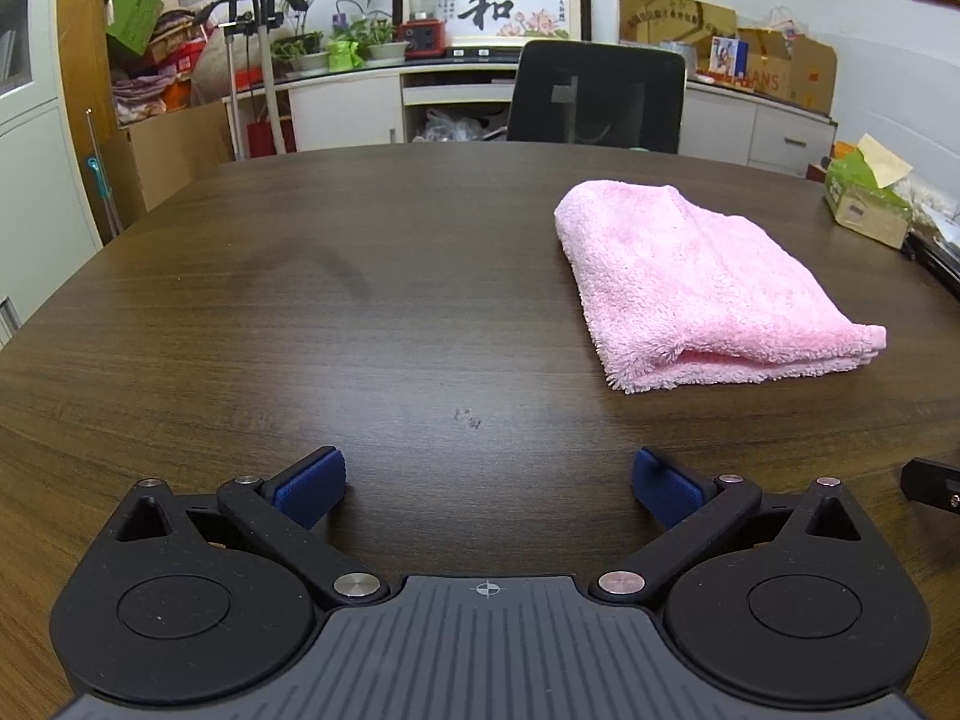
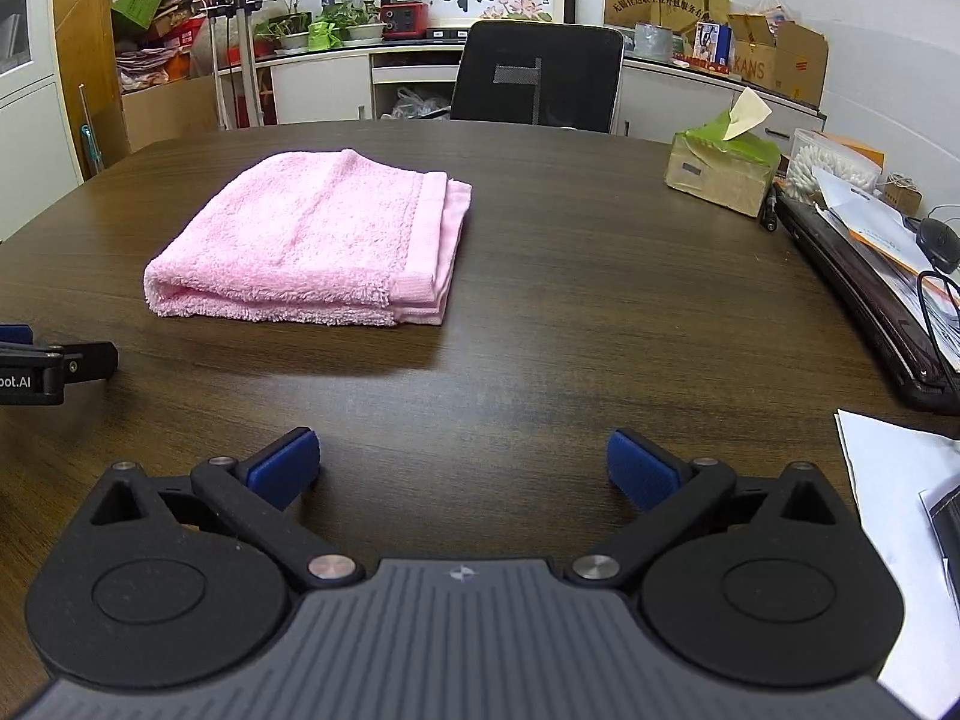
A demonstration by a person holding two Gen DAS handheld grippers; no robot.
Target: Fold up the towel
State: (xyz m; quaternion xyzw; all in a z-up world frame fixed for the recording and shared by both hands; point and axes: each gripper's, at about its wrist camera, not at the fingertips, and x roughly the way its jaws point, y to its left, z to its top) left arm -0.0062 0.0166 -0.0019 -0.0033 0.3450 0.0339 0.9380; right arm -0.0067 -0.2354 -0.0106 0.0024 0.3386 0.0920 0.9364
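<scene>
A pink towel point(image 1: 690, 288) lies folded in layers on the dark wooden table point(image 1: 300, 330). In the right wrist view the towel point(image 2: 312, 240) is ahead and to the left, its hemmed edges stacked on its right side. My left gripper point(image 1: 489, 480) is open, nothing between its blue pads, well short of the towel and to its left. My right gripper point(image 2: 462, 462) is open too and holds nothing; it hangs over bare table nearer than the towel. Part of the left gripper shows at the left edge of the right wrist view, and a black part of the right gripper point(image 1: 933, 483) at the right edge of the left wrist view.
A green tissue box point(image 2: 720, 162) stands at the table's far right, beside a tub of cotton swabs point(image 2: 828, 165), a dark laptop point(image 2: 870, 294), a mouse point(image 2: 939, 243) and papers point(image 2: 894, 480). A black office chair point(image 2: 540, 75) stands behind the table, with cabinets and clutter beyond.
</scene>
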